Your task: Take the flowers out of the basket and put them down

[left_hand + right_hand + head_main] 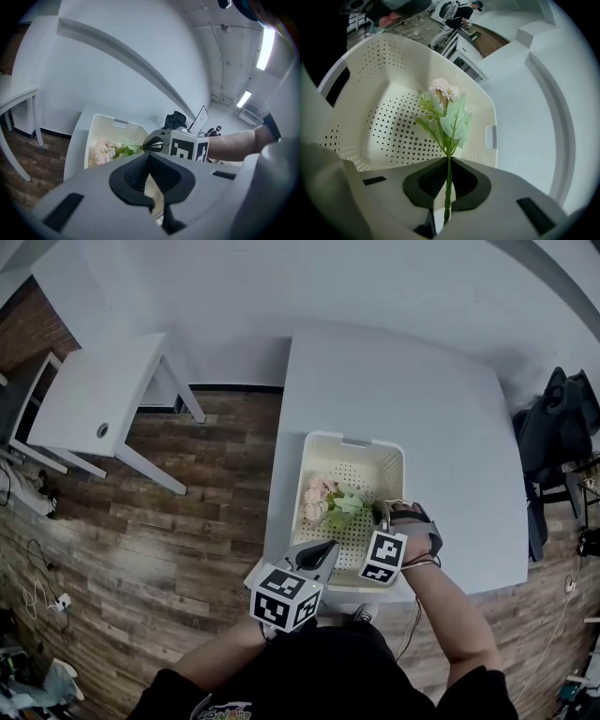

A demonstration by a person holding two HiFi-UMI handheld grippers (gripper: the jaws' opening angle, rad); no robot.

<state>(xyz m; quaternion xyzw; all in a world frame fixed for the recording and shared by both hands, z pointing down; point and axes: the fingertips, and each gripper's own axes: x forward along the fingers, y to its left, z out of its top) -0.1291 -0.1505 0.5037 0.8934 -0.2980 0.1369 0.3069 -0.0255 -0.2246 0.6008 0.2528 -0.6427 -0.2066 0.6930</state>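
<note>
White surface (pixel 450 427) carried the perforated basket (pixel 319 439), with the pink flowers (pixel 319 498) inside it, not yet out. Your right gripper (pixel 448 187) had its fingers pinching their green stem; your left gripper (pixel 151 187) had its fingers pressed together, empty. Lifting out and setting down remained.

Bright, even indoor light; ceiling strips (pixel 267 46) glare at far right in the left gripper view. Strong fisheye bending and dark corners in all views. Nearest foreground soft, shadows faint.
</note>
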